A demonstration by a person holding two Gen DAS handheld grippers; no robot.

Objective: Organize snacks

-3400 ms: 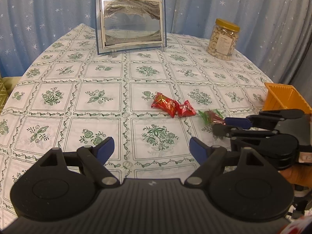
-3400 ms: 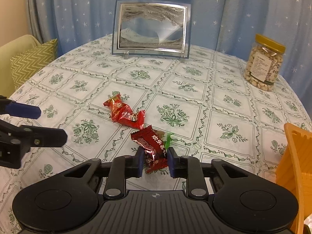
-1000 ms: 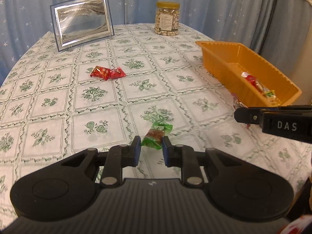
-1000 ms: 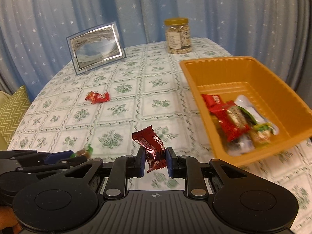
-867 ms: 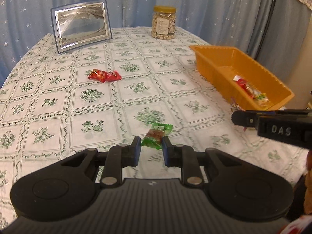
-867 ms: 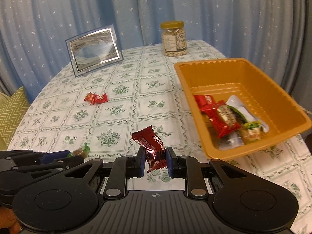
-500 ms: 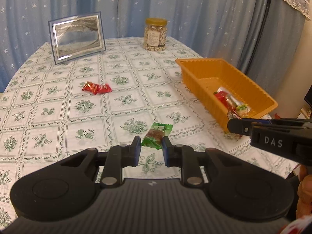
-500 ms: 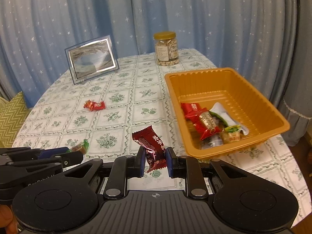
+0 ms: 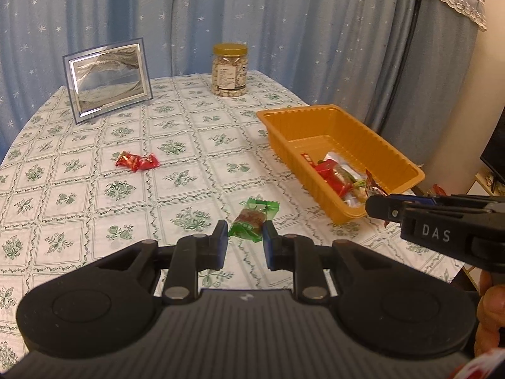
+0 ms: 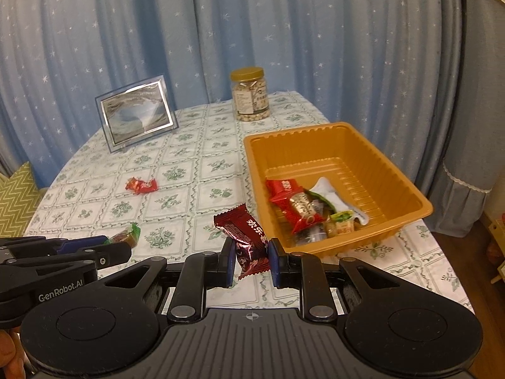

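left claw (image 9: 245, 240) pinching green candy (image 9: 252, 219) (airborne); right claw (image 10: 251, 257) pinching maroon candy (image 10: 244, 237)

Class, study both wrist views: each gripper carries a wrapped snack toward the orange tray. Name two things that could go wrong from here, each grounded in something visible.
1. The right gripper pinches only the lower end of the dark red snack; it might slip out short of the orange tray.
2. The left gripper holds the green snack close beside the right one; both heading for one tray could collide.
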